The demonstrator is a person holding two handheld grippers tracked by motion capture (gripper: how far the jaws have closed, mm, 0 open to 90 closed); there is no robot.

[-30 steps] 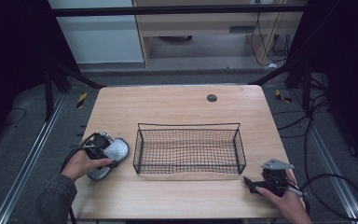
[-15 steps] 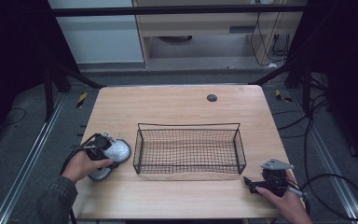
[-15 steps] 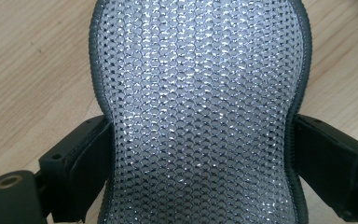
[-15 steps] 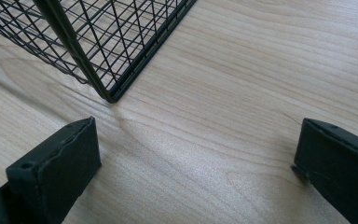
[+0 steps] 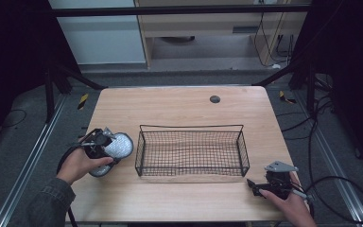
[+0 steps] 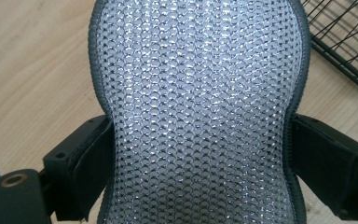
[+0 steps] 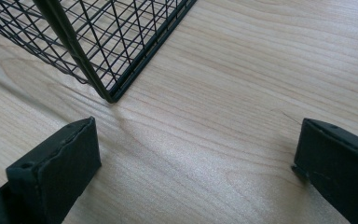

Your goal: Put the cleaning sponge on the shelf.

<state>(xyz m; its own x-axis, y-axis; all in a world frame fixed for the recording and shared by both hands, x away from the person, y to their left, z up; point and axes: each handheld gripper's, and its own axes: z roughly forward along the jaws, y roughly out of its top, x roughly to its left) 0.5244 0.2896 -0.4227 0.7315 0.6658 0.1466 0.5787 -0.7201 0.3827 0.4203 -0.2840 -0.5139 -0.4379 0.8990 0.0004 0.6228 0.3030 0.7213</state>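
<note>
Compared with one second ago, almost nothing is changing: the left gripper is staying at the left side of the wooden table with the same object in its jaws, and the right gripper is still resting near the front right corner. The left gripper is clenching a grey mesh insole, a silvery netted piece with a dark grey border. In the left gripper view the two black jaws are pressing against the narrow waist of the mesh insole from both sides. Its long axis is running along the gripper's own direction, away from the hand, and the wider rounded end is pointing forward, toward the black wire basket whose corner is showing at the upper right. In the high view the insole is being held just beside the left wall of the wire basket, not inside it; whether it is touching the table I cannot tell. The right gripper is released, its jaws standing wide apart over bare wood, and they are pointing toward the near corner of the basket.
</note>
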